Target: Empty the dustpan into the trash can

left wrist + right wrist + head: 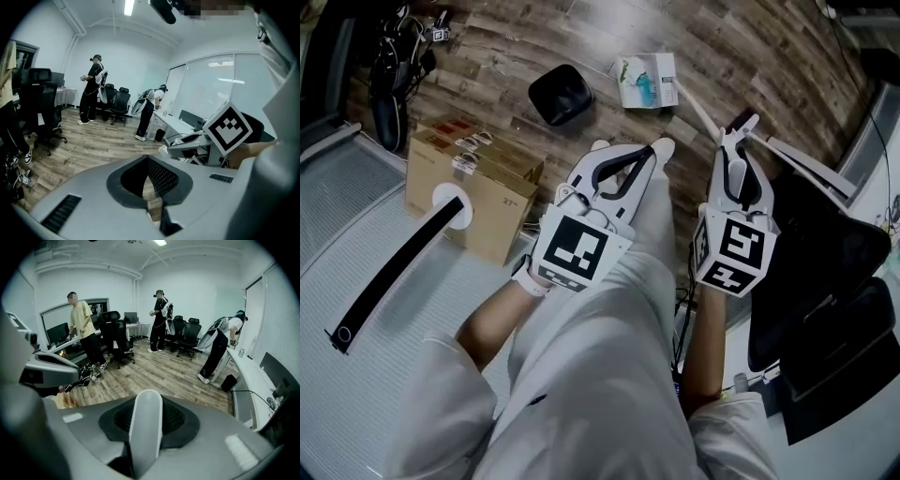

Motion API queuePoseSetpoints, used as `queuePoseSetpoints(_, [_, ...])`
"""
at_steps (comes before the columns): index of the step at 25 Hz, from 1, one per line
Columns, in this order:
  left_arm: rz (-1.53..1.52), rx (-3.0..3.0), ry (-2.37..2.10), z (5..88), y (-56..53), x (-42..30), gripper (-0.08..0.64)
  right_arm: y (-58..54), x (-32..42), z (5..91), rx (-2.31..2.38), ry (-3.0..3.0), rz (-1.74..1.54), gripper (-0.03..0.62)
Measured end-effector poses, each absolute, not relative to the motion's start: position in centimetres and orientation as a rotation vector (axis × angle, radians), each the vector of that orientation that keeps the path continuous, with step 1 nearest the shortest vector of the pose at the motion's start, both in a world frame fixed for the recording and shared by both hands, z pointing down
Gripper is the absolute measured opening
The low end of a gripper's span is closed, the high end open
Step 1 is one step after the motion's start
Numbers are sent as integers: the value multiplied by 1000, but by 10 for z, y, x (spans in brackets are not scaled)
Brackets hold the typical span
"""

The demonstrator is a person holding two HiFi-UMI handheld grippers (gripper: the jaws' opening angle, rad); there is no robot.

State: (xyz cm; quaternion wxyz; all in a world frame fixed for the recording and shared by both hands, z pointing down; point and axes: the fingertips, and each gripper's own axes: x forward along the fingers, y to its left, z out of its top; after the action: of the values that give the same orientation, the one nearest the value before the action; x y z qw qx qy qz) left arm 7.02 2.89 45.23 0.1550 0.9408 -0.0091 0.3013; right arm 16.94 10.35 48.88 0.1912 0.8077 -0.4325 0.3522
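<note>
My right gripper (739, 127) is shut on a white handle (146, 427), whose rounded end sticks up past the jaws. In the head view the handle (699, 109) shows as a thin white rod running up-left from the gripper. No frame shows the dustpan's pan. A small black trash can (561, 94) stands on the wooden floor ahead of both grippers. My left gripper (654, 150) hangs beside the right one, over the person's white trouser leg. Its pads meet at the tips with nothing between them.
A cardboard box (473, 183) with a round hole and a black strap stands at the left. A white and teal box (647, 82) lies beyond the trash can. A black office chair (825, 253) crowds the right. Other people (161, 319) stand across the room.
</note>
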Motion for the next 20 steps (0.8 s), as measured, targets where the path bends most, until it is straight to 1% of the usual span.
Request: queuePoseSetpoints(20, [798,2733,-186,385,12,15,8,111,131,386,2325,-1324,822,115])
